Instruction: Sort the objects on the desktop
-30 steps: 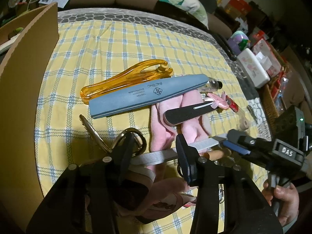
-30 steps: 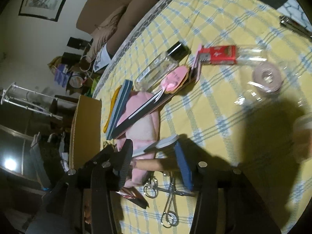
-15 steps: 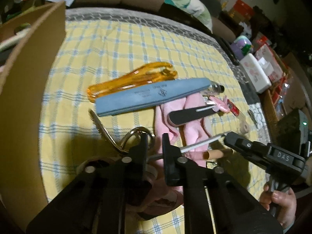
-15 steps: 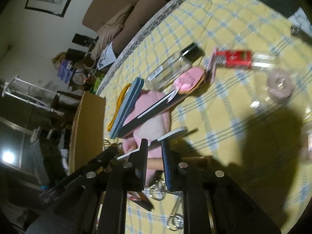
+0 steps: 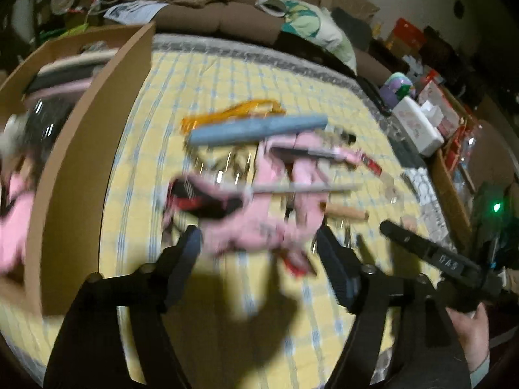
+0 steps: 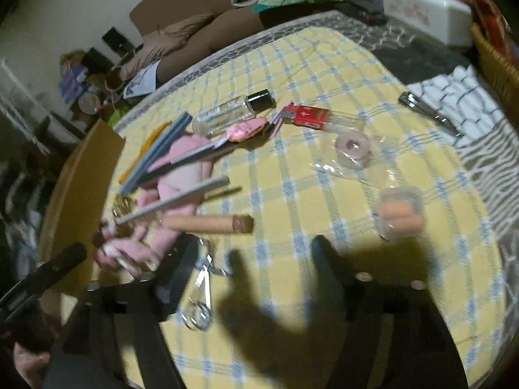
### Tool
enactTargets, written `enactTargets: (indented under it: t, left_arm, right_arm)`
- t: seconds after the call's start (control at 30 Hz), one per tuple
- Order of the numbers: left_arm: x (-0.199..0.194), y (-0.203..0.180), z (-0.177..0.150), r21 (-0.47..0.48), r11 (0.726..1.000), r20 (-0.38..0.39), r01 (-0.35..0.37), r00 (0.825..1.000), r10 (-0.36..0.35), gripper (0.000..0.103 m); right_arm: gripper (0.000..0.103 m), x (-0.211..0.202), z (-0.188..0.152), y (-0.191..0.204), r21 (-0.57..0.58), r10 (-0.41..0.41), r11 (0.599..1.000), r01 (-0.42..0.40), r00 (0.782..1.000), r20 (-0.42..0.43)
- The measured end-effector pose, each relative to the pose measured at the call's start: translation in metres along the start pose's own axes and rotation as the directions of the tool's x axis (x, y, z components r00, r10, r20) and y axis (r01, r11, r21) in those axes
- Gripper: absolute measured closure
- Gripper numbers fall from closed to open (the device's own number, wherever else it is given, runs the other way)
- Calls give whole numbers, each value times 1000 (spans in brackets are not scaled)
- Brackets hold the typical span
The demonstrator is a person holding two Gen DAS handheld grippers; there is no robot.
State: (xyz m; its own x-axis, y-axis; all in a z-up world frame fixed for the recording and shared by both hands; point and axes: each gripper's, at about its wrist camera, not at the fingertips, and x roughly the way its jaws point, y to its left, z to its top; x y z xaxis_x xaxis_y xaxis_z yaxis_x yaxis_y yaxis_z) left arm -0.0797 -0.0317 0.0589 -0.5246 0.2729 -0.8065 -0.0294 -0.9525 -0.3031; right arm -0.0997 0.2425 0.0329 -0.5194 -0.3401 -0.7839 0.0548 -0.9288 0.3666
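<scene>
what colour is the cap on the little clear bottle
Black. The cap sits at the right-hand end of the clear bottle; the right wrist view shows it best.

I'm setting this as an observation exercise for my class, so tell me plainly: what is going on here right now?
A person is sorting nail-care odds and ends on a yellow checked cloth, holding a gripper in each hand. Both the left gripper and the right gripper are open and empty. A grey nail file, a wooden stick, a blue buffer block, a glass bottle and small scissors lie on the cloth. A cardboard box stands at the left.
</scene>
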Motion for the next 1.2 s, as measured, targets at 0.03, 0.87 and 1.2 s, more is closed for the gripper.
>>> enactTargets:
  t: [0.03,0.87,1.2]
  left_arm:
    - [1,1,-8,0,1000,-5,-8,1000,8,27]
    - [35,-15,-73,134,954,69,-269,963,261,0]
    - [35,-14,-73,134,954,69,-269,963,261,0]
  right_arm:
    - [17,-2,-3,2,-21,-22,1000,23,1000,8]
    - [0,12,-52,11,-297,-241,920,257,966,91]
    - [0,11,-52,11,-298,-241,919,257,966,91]
